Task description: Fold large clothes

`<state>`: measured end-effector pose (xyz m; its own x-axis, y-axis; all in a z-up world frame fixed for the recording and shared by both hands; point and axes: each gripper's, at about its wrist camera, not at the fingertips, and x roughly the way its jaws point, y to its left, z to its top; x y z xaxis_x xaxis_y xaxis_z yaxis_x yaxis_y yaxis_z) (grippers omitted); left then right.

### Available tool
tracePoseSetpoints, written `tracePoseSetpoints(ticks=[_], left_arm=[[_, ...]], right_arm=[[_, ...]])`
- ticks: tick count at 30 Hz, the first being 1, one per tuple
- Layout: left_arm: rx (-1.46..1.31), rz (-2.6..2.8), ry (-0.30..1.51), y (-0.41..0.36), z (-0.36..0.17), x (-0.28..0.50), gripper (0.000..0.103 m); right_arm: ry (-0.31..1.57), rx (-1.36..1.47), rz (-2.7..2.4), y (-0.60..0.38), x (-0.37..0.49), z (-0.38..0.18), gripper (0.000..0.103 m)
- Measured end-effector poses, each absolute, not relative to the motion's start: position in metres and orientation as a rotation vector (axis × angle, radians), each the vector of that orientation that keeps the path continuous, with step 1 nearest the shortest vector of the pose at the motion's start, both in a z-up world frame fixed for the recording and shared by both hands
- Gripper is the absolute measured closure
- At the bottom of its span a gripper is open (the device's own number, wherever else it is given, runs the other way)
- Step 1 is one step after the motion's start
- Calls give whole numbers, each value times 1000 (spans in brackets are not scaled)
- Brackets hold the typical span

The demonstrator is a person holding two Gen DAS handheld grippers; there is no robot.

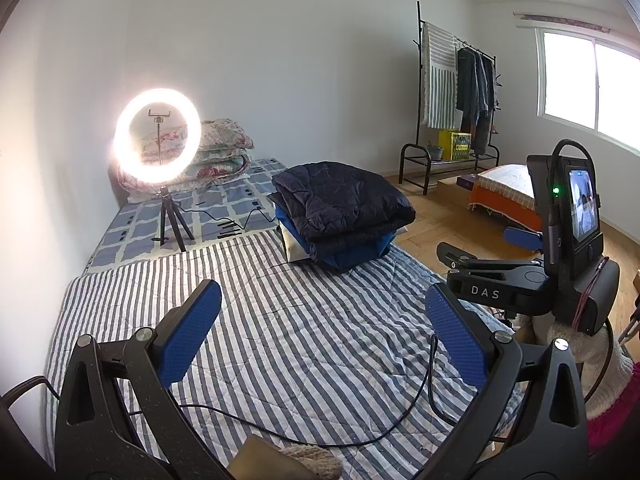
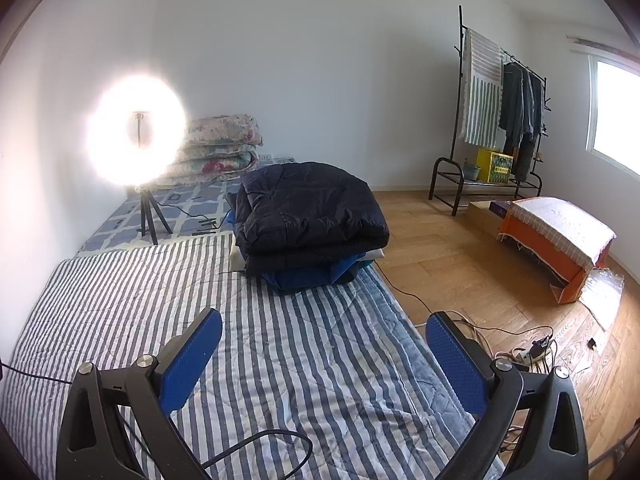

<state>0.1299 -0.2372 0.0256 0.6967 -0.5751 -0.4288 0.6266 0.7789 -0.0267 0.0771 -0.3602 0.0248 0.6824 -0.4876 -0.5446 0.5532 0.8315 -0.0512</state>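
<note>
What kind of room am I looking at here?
Most likely a bedroom at home: a low mattress with a striped quilt, folded floral bedding against the wall, and a clothes rack with hanging garments near the window.

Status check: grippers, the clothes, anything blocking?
Left gripper open, empty. Right gripper open, empty, above striped quilt. Folded dark jacket tops the stack, untouched. Black cable lies loose across the quilt.

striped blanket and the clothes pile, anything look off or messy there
Nothing is spilled or damaged. The folded pile sits slightly askew at the striped blanket's right edge, blue layers poking out beneath the dark jacket. A loose black cable trails across the blanket. Both the left gripper and right gripper are open, empty.
</note>
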Motion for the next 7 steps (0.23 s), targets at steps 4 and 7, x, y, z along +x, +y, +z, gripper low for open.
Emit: tracePoseSetpoints(ticks=[4,7], left_arm=[[126,-660,418,-238,27,130,0],[126,-658,419,-239,28,130,0]], right_arm=[[574,127,-584,-361,77,24,0],[573,133,-582,-362,77,23,0]])
